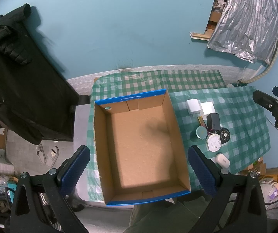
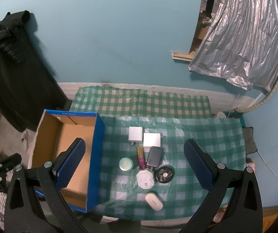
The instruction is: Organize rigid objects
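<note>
1. You held your left gripper [image 1: 139, 171] above the open brown cardboard box with the blue rim [image 1: 100, 145], its blue-padded fingers [image 1: 74, 168] spread wide and grasping nothing.
2. You held your right gripper [image 2: 134, 171] above the cluster of small objects just right of that box [image 2: 98, 155], its jaws likewise spread wide and empty.
3. The box sat on the green-and-white checked tablecloth [image 2: 206, 141], and nothing lay on its floor.
4. Farthest from you, right of the box, the white plug adapter [image 2: 135, 134] lay beside the white square block [image 2: 151, 139]; whether they touched, you could not tell.
5. Just nearer to you than the block, the narrow yellow-and-pink stick [image 2: 141, 157] lay alongside the dark grey rectangular power bank [image 2: 154, 156].
6. The round pale-green tin [image 2: 126, 164] stood closest to the box, left of the stick.
7. The white octagonal case [image 2: 145, 179] lay just nearer to you than the power bank, with the black round dish [image 2: 165, 174] just to its right.
8. The white oval earbud case [image 2: 154, 201] lay apart from the rest, nearest the cloth's front edge.
9. Left of the box, a black jacket [image 1: 12, 77] hung against the blue wall [image 1: 119, 19].
</note>
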{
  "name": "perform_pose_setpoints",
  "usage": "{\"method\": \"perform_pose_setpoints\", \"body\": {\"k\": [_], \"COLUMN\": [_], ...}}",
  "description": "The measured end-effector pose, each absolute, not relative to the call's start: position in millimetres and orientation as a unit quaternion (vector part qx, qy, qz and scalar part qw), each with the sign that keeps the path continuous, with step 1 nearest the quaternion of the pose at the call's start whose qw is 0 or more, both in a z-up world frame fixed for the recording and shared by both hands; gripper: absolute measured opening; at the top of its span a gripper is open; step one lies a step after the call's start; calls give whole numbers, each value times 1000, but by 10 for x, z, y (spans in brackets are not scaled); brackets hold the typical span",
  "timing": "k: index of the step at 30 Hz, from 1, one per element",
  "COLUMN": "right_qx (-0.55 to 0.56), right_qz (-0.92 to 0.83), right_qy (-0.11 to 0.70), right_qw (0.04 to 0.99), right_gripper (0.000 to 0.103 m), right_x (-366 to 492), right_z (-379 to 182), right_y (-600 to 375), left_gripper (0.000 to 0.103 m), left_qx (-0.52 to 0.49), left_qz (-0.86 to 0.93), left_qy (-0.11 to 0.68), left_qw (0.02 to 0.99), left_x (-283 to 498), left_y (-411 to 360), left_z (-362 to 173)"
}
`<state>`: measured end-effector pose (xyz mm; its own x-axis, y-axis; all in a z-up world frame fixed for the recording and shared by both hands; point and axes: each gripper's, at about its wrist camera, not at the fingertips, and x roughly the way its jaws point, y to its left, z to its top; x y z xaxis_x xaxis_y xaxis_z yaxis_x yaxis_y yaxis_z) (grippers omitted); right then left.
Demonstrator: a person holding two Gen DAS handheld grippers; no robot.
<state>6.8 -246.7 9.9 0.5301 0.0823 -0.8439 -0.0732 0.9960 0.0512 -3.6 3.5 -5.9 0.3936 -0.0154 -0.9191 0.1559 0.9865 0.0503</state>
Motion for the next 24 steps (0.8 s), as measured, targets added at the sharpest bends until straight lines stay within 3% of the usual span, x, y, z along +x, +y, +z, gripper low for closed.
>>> {"method": "perform_pose_setpoints", "body": {"k": [24], "right_qx": [4], "right_qz": [46], "right_qy": [483], "right_qw": [875], "right_gripper": [102], "right_x": [60], "right_z": [95], "right_y": [-2438], "left_gripper": [102], "left_qx": [64], "left_qz": [-50], "left_qy": [549], "left_qw": [832], "left_x": [-38], "left_y": [28], "left_z": [-51]}}
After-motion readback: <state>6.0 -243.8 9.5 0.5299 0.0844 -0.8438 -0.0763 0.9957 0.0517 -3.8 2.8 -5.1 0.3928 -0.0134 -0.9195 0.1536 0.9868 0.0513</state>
